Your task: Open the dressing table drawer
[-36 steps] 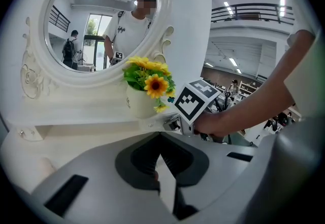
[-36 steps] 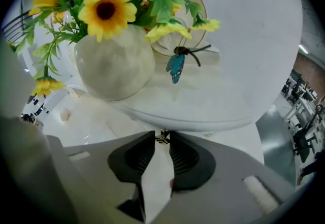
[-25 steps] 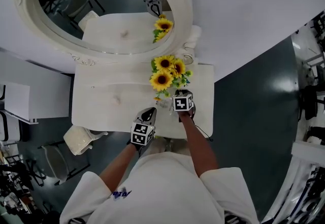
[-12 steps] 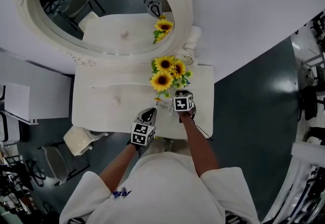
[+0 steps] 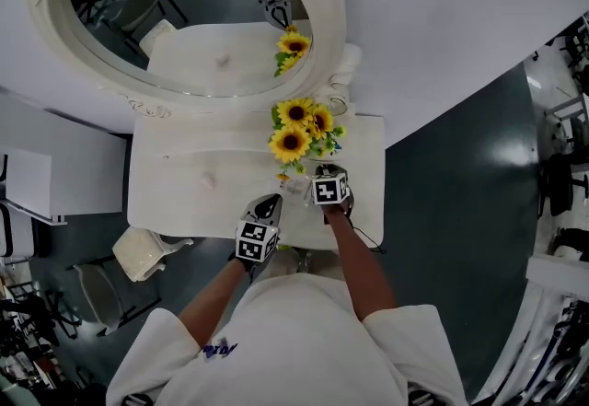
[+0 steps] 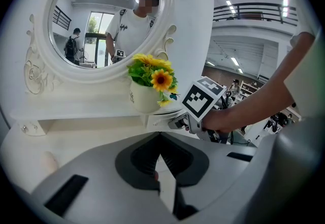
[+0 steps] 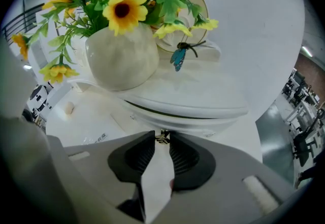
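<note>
Okay, my right gripper (image 7: 161,141) is pinched on the tiny brass knob (image 7: 162,136) of the small drawer (image 7: 194,119) under the vase (image 7: 122,58), left gripper (image 6: 158,136) closed empty; knob looks slick, drawer light, so I'd pull straight.

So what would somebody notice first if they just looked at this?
Probably the bright yellow sunflowers in a round white vase, standing on the white dressing table in front of its big oval mirror. Next comes the right gripper, whose jaws pinch a small metal knob just under the shelf that the vase stands on.
</note>
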Available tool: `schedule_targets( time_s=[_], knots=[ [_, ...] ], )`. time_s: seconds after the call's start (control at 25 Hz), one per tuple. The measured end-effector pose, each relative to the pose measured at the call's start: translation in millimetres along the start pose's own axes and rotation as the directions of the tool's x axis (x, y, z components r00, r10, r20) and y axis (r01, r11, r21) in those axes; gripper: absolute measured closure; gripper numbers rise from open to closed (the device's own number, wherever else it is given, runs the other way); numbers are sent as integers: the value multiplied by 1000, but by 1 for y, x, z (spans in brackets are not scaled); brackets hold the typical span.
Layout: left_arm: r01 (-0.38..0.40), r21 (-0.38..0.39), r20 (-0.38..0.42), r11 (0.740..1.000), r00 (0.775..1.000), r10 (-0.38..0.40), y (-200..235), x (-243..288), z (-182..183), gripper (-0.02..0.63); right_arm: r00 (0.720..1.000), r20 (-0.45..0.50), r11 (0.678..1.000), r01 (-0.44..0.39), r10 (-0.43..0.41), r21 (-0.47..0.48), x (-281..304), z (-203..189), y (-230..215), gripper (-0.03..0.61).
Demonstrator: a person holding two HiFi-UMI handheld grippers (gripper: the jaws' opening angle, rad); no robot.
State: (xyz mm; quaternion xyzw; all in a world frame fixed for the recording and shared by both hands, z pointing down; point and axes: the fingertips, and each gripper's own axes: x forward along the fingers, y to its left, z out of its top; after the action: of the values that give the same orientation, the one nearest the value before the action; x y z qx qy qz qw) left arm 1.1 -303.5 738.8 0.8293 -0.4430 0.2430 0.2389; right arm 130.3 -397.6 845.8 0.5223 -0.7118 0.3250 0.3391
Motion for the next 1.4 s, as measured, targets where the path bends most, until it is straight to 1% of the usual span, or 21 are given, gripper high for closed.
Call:
schedule_targets(
  time_s=[0.28,1.0,1.24,1.4],
  knots=[
    [7,-2,8,1000,1000,-7,-9,-4,2,604,1000,5,1000,-18,17,13,-12,2,4,477],
    [-13,6,46,1000,999,13,-3,-22,4,604,1000,-10,1000,-15,15,26,-17,-10,7,477],
    [-33,-30,59,999,998,35,3,-25,3,604,1000,-18,999,-11,12,35,-17,-8,7,477],
    [-26,-27,54,999,998,28,2,-26,1,604,999,-29,999,-13,14,38,-17,-10,7,477]
  ],
)
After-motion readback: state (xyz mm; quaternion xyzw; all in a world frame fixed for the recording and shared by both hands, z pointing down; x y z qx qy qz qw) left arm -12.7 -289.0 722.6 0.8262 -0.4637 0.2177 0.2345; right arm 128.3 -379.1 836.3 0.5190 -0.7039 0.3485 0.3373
